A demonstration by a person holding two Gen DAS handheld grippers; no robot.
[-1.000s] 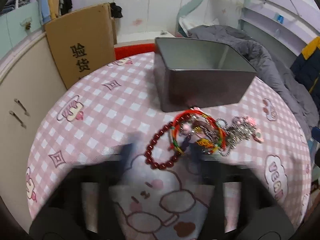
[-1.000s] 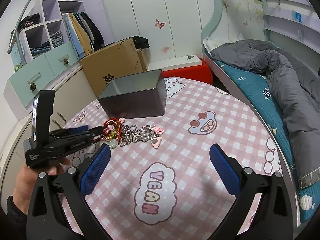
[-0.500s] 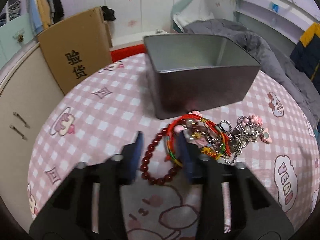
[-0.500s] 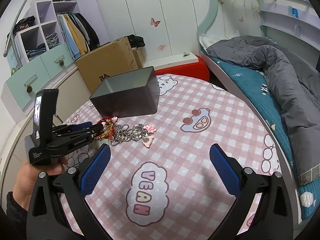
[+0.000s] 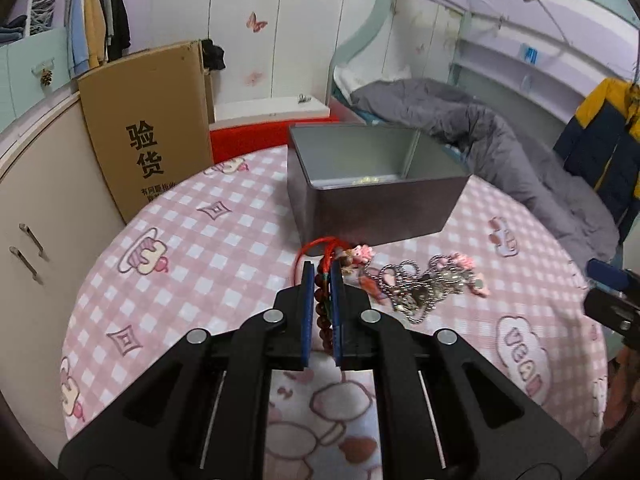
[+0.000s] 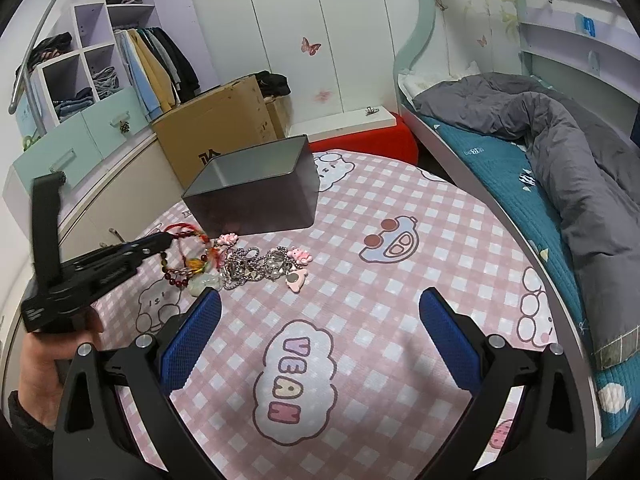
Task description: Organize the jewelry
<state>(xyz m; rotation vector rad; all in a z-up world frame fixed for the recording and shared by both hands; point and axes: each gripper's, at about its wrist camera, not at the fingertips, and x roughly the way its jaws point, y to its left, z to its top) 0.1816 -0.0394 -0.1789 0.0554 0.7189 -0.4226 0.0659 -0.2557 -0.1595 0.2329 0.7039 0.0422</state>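
Note:
My left gripper is shut on a dark red bead bracelet tangled with a red cord bracelet, and lifts them off the pink checked tablecloth. In the right wrist view the left gripper holds the bracelets hanging above the table, a pale pendant below. A silver chain with pink charms lies just right of it, also seen in the right wrist view. An open grey metal box stands behind. My right gripper is open and empty.
A cardboard box stands behind the table at the left, with cabinets beside it. A bed with a grey duvet runs along the right. A red stool sits behind the metal box.
My left gripper moved forward over the bracelets, shut on the bead and cord bracelets and raised them. The right gripper stayed open and nearly still.

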